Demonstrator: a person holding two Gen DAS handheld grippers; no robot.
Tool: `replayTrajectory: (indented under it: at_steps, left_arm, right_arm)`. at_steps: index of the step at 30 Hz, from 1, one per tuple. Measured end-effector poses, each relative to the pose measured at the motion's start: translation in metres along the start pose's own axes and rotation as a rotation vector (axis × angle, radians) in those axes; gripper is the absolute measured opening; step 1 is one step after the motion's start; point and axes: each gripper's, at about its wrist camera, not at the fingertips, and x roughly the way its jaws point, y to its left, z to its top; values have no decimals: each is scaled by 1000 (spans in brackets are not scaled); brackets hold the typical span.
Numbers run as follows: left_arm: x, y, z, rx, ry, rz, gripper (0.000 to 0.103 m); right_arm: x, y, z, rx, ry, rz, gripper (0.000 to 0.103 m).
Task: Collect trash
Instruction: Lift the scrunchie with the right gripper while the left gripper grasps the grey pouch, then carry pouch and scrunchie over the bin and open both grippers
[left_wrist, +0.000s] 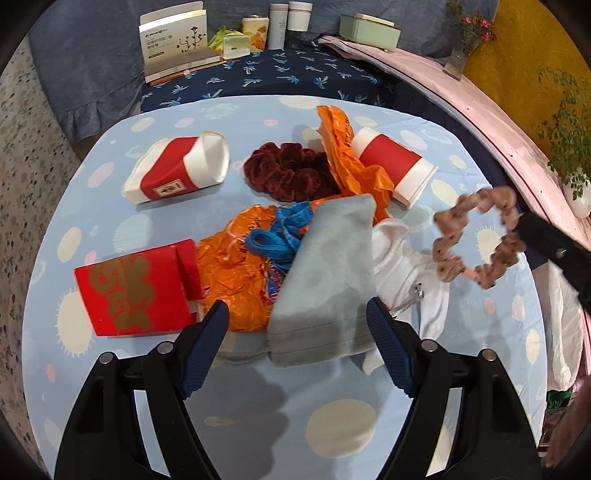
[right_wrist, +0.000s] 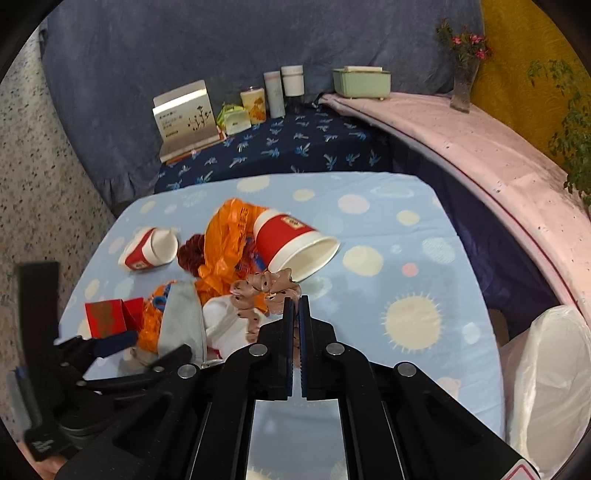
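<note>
While my right gripper (right_wrist: 295, 306) pinches the brown dotted fabric scrunchie (left_wrist: 476, 236) with its jaws closed tight, lifted at the right of the frame, my left gripper (left_wrist: 297, 325) hangs wide open with nothing held, straddling the grey felt pouch (left_wrist: 325, 280). Beyond lie crumpled orange plastic (left_wrist: 229, 266), a red paper box (left_wrist: 136, 288) and two red-banded paper cups (left_wrist: 177, 170) on the pale blue dotted tablecloth (left_wrist: 258, 406).
</note>
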Motion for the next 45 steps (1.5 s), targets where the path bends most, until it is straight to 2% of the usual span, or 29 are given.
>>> replayTrajectory:
  at_steps: [9, 11, 12, 13, 14, 15, 22, 31, 36, 45]
  left_arm:
    - [18, -13, -1, 28, 11, -11, 52]
    - [18, -16, -3, 42, 11, -10, 41]
    - [18, -16, -3, 48, 14, -18, 29]
    - [17, -16, -3, 50, 17, -29, 21]
    - [16, -16, -3, 53, 20, -42, 17]
    - [14, -18, -4, 56, 21, -53, 7]
    - [-6, -22, -5, 61, -14, -87, 4]
    - [-62, -36, 5, 70, -108, -173, 4]
    - [-91, -52, 9, 92, -147, -231, 4]
    - [-129, -97, 21, 165, -184, -284, 4]
  right_arm:
    - [-8, -7, -1, 3, -9, 0, 2]
    - [-8, -6, -2, -2, -8, -3, 3]
    - [-9, -6, -3, -5, -9, -5, 2]
    - [-9, -6, -3, -8, -11, -8, 2]
    - [-11, -5, -3, -7, -13, -8, 2]
    - [-11, -5, -2, -5, -15, -8, 3]
    - [-25, -7, 3, 0, -43, -10, 2]
    - [-60, -14, 17, 12, -118, -8, 3]
    - [-84, -20, 24, 16, -166, -11, 2]
    - [-130, -50, 34, 62, -250, -43, 2]
